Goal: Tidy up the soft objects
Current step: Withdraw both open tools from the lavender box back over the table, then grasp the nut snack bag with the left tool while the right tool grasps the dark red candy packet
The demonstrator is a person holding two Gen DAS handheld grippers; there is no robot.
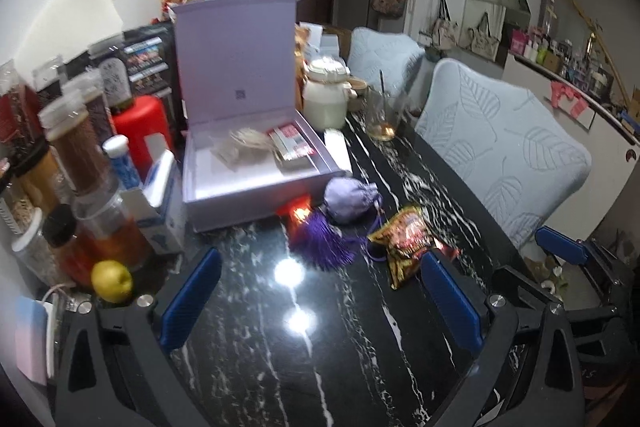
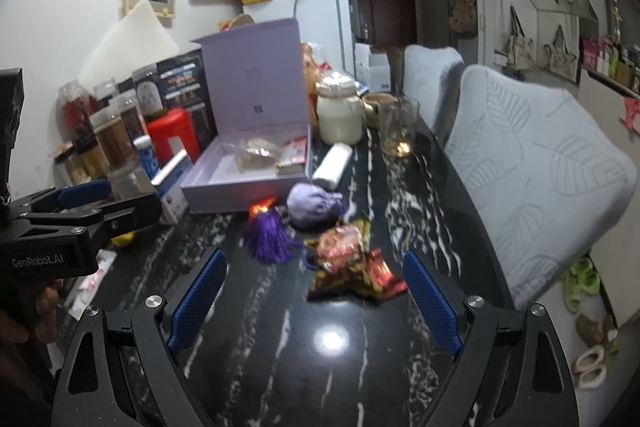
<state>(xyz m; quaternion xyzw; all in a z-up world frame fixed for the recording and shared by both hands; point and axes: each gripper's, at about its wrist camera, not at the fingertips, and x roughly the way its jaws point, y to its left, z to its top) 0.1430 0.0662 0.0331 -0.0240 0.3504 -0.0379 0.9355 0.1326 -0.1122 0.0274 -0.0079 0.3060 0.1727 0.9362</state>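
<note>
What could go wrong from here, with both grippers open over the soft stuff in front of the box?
1. The purple tassel, lavender pouch and snack packets lie close together; the right gripper could pinch two at once.
2. The tassel's cord runs toward the packets, so lifting one may drag another.
3. The glass cup and cream jar stand just behind the open lavender box; an overshoot could knock them.

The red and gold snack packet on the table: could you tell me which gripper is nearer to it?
Right. The right gripper has the snack packet just ahead between its open fingers; the left gripper sits further left, with the packet by its right finger.
</note>
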